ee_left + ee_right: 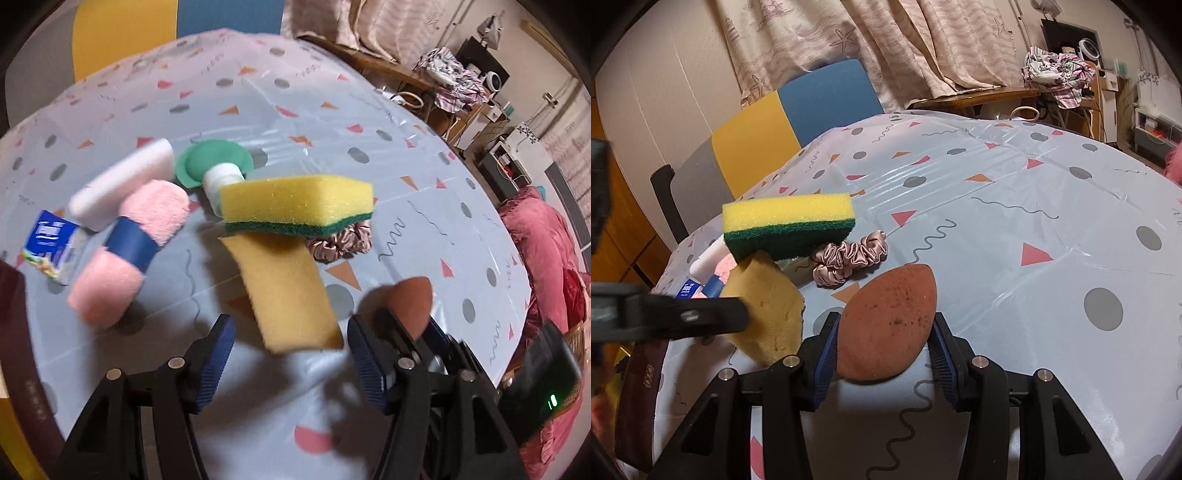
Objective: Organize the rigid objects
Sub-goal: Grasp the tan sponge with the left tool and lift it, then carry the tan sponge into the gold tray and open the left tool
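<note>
The table (1052,206), under a patterned cloth, carries a pink rolled towel (129,254), a tan sponge (284,291) and a yellow-green sponge (299,203) propped above it. The left tongs (291,354) hang open and empty over the tan sponge; the right tongs (886,354) clamp a brown egg-shaped sponge (886,321).

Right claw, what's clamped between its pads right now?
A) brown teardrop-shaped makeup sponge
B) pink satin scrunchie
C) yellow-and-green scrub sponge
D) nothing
A: in the right wrist view both blue pads of the right claw press on the sides of the brown teardrop-shaped makeup sponge; the yellow-and-green scrub sponge and pink satin scrunchie lie beyond it.
</note>
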`<action>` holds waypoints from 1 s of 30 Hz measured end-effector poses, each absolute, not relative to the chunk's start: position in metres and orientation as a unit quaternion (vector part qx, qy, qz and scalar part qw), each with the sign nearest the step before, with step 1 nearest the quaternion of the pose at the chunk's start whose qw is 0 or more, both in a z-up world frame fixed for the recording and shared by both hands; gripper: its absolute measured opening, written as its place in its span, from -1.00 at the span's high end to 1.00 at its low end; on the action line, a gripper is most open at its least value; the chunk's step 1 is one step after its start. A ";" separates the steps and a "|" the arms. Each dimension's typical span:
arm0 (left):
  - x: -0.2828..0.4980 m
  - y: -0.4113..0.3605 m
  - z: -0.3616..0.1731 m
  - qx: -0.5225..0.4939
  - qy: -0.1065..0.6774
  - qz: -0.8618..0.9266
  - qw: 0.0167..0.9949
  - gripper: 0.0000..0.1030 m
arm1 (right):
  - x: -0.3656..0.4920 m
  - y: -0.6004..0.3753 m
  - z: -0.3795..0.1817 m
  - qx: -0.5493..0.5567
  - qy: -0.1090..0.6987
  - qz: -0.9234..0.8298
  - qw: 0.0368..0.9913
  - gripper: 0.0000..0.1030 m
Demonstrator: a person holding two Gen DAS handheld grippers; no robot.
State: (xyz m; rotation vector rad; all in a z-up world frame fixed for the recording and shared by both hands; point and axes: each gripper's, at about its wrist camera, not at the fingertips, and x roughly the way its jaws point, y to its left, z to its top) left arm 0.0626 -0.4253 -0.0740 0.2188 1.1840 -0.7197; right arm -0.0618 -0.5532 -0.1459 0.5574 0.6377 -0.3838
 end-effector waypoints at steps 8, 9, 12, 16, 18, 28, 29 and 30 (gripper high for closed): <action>0.078 -0.417 -0.100 0.064 0.547 -0.323 0.770 0.27 | -0.061 -0.552 -0.147 0.264 0.307 -0.187 0.895 0.06; 0.078 -0.413 -0.101 0.053 0.546 -0.328 0.769 0.28 | -0.061 -0.552 -0.147 0.264 0.307 -0.188 0.895 0.06; 0.076 -0.400 -0.100 0.048 0.541 -0.326 0.774 0.28 | -0.061 -0.552 -0.147 0.263 0.307 -0.188 0.895 0.06; 0.072 -0.382 -0.096 0.048 0.543 -0.320 0.775 0.29 | -0.061 -0.551 -0.147 0.260 0.308 -0.190 0.895 0.06; 0.068 -0.372 -0.094 0.047 0.543 -0.319 0.775 0.29 | -0.061 -0.551 -0.147 0.258 0.309 -0.191 0.895 0.06; 0.050 -0.323 -0.070 0.045 0.522 -0.330 0.785 0.29 | -0.060 -0.548 -0.146 0.250 0.312 -0.196 0.895 0.06; 0.048 -0.317 -0.067 0.038 0.522 -0.331 0.785 0.29 | -0.060 -0.548 -0.146 0.249 0.313 -0.197 0.895 0.06; 0.047 -0.312 -0.065 0.033 0.522 -0.332 0.785 0.29 | -0.060 -0.547 -0.146 0.248 0.313 -0.198 0.895 0.06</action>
